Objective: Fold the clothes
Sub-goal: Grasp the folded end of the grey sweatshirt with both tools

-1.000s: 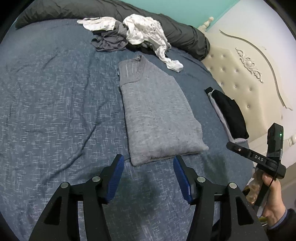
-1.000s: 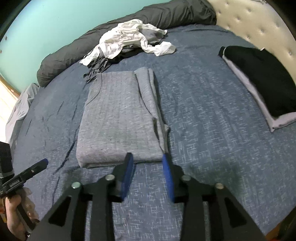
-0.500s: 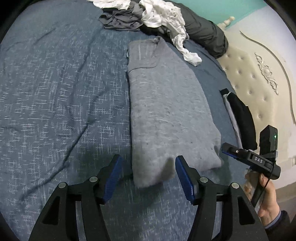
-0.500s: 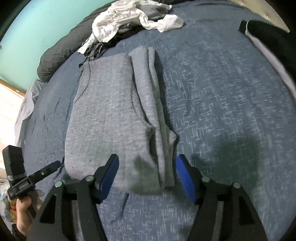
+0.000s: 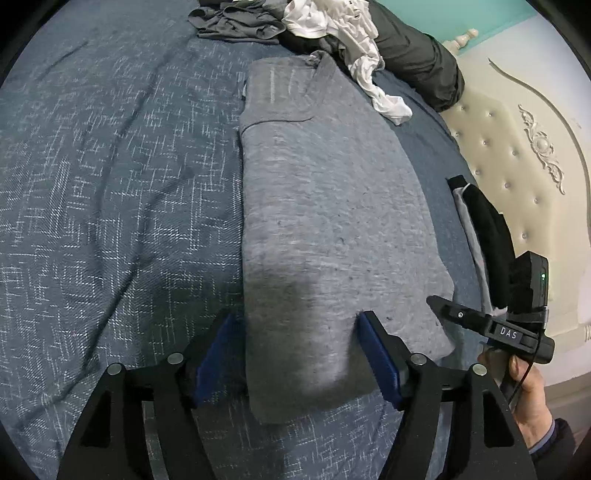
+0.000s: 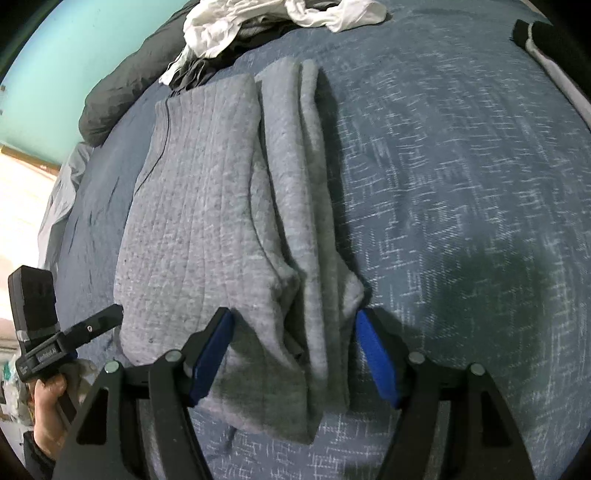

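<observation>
Two grippers are seen at the near hem of one folded grey garment [image 5: 332,221], which is laid lengthwise on the blue bedspread [image 5: 110,203] and serves as the landmark. At the garment's left near corner the left gripper [image 5: 301,354] is held with its jaws spread wide and opening further; the hem corner is straddled by the two blue pads [image 5: 376,358], and the cloth between them is not pinched. At the garment's right near corner the right gripper [image 6: 295,350] is likewise held wide apart, with the folded-in sleeve layers lying between its two blue pads [image 6: 373,354] and no pinch seen. Each gripper is also caught in the other's view, held in one hand [image 5: 532,398] at the garment's side.

Beyond the garment's far, collar end, one heap of unfolded clothes [image 5: 325,22], white and dark grey, is piled against one rolled dark duvet [image 5: 417,51]. Well apart to the right of the garment, one stack of folded clothes [image 5: 487,229], black over pale grey, is laid near the cream tufted headboard [image 5: 517,147]. Behind the duvet a teal wall [image 6: 74,55] is seen.
</observation>
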A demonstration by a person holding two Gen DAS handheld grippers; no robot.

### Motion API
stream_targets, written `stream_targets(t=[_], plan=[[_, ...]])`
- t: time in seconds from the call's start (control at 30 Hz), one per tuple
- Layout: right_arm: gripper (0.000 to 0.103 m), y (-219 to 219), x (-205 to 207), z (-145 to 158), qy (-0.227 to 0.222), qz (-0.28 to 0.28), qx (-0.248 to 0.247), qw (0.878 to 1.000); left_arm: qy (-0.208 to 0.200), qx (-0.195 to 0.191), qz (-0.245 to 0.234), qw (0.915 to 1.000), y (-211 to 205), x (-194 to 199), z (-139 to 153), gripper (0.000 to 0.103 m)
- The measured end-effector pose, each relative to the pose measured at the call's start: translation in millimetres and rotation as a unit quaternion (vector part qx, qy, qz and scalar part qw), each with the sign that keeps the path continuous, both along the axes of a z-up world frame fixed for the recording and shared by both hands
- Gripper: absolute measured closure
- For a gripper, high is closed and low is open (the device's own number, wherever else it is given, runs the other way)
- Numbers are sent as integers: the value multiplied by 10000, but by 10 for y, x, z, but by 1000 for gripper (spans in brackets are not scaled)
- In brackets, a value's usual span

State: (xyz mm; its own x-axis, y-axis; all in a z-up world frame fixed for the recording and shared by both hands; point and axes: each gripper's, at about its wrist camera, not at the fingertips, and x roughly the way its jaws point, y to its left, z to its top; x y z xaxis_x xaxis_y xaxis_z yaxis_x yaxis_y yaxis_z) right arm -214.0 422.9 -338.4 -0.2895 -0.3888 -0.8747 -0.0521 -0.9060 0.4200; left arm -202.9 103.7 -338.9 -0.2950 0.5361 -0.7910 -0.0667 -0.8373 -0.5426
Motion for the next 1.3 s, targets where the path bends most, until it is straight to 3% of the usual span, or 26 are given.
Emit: stream_targets(t=[0.53, 0.7, 0.87, 1.3], plan=[[33, -82, -72, -121, 8, 124, -18, 9999, 62, -56, -217, 9997, 206, -117, -143, 28], [58, -146, 1, -34, 121, 273, 26, 9996, 95, -95, -264, 9996, 245, -124, -145, 28], [71, -181, 42, 70, 263, 332, 92, 9991, 195, -136, -378, 9990, 258, -92, -72, 39], [64, -249, 5, 13, 206, 385, 120, 9990, 189, -39, -420, 9989, 242, -161, -122, 40]])
